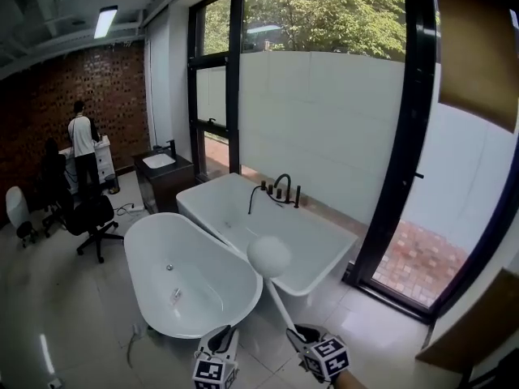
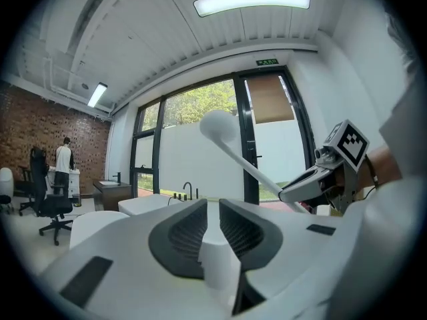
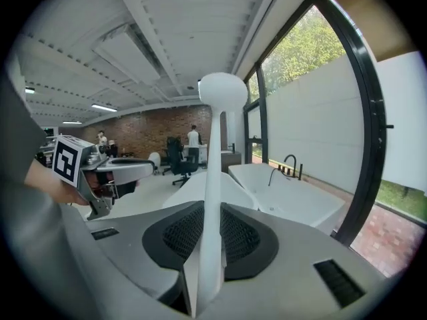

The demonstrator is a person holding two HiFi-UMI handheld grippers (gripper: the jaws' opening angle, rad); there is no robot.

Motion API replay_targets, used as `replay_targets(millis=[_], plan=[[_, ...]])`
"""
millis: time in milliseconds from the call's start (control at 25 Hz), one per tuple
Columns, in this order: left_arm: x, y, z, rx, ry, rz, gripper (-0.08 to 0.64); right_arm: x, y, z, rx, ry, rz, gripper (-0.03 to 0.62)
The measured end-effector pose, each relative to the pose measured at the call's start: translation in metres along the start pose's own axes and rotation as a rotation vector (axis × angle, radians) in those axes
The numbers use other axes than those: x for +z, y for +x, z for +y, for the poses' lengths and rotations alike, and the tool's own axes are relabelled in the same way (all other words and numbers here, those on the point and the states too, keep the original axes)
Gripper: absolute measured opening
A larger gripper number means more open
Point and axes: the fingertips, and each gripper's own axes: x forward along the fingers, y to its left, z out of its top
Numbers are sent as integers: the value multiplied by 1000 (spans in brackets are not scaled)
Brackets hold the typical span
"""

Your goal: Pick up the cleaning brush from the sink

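Observation:
The cleaning brush, white with a round head (image 1: 268, 256) on a thin handle, is held up in the air. My right gripper (image 1: 297, 333) is shut on the handle's lower end. In the right gripper view the handle rises straight between the pads of the right gripper (image 3: 212, 209) to the head (image 3: 223, 92). My left gripper (image 1: 222, 340) hangs beside it at the bottom of the head view. Seen in its own view, the left gripper (image 2: 213, 205) has its jaws a narrow gap apart with nothing between them. That view also shows the brush head (image 2: 219, 127) and the right gripper (image 2: 303, 187).
Below stand an oval white bathtub (image 1: 147, 245) and a rectangular one (image 1: 331, 235) with a black faucet (image 1: 282, 187). A dark vanity with a sink (image 1: 159, 161) is behind. Glass wall frames (image 1: 408, 136) run along the right. A person (image 1: 81, 138) and an office chair (image 1: 92, 217) are far left.

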Motion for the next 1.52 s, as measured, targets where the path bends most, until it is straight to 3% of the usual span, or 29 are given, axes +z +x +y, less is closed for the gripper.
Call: replay_targets(millis=[240, 520, 680, 840, 1120, 1360, 1520], plan=[[41, -56, 27, 40, -8, -80, 58, 65, -12, 66, 54, -88, -88, 58], [56, -87, 52, 126, 26, -91, 58, 107, -3, 82, 118, -100, -188, 58], [75, -75, 24, 177, 18, -111, 48, 123, -24, 53, 166, -103, -232, 58], [109, -27, -27, 197, 23, -137, 48, 141, -54, -7, 193, -136, -252, 58], [158, 74, -76, 215, -7, -155, 22, 171, -83, -121, 151, -127, -308, 58], [197, 112, -95, 143, -18, -163, 6, 196, -95, -149, 110, -118, -347, 58], [204, 114, -105, 111, -11, -160, 5, 201, -111, -155, 75, -117, -357, 58]])
